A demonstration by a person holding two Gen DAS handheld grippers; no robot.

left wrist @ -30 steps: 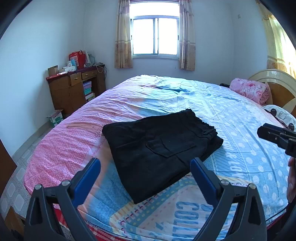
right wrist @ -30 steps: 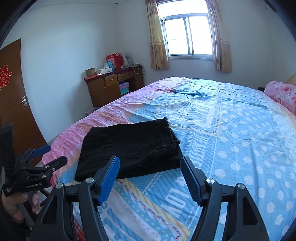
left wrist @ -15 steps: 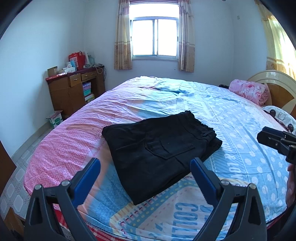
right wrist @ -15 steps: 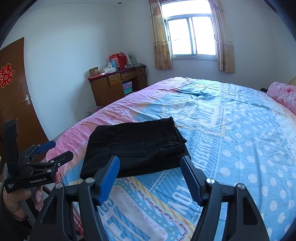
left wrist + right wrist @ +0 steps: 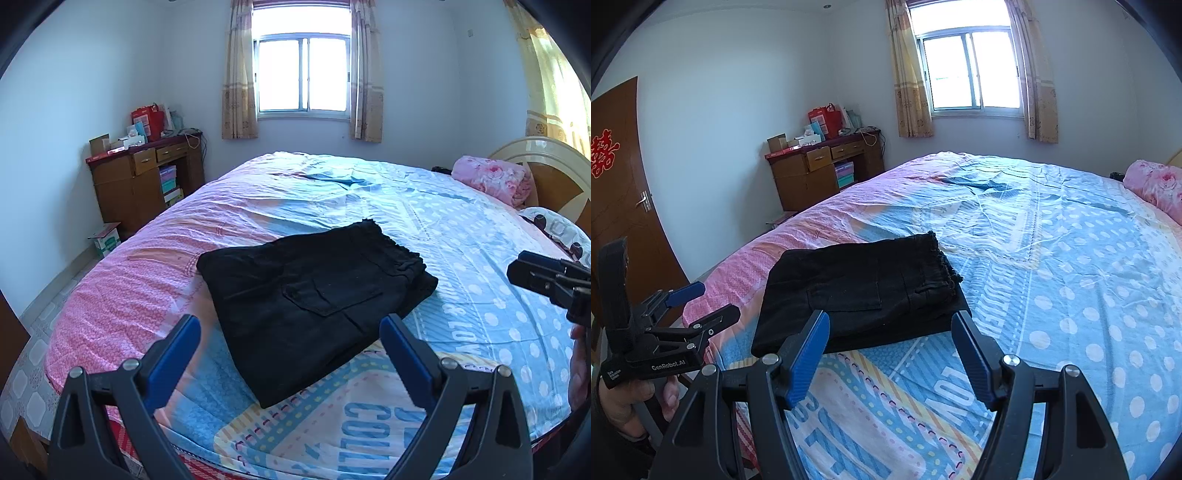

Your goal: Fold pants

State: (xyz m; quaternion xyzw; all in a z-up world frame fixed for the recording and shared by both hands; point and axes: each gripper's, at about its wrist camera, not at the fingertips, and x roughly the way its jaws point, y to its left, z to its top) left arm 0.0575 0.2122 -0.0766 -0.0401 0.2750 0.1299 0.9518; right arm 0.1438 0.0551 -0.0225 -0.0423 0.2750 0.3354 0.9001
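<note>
Bare bed lies open from 12 to 3 o'clock of the folded pants, with only the pink pillow far off at 2 o'clock.

A bed with a blue dotted and pink patterned sheet fills the room. A pink floral pillow lies at the headboard. A wooden desk stands against the left wall, with a red bag and boxes on top. A curtained window occupies the far wall. A brown door carries a red ornament.
</note>
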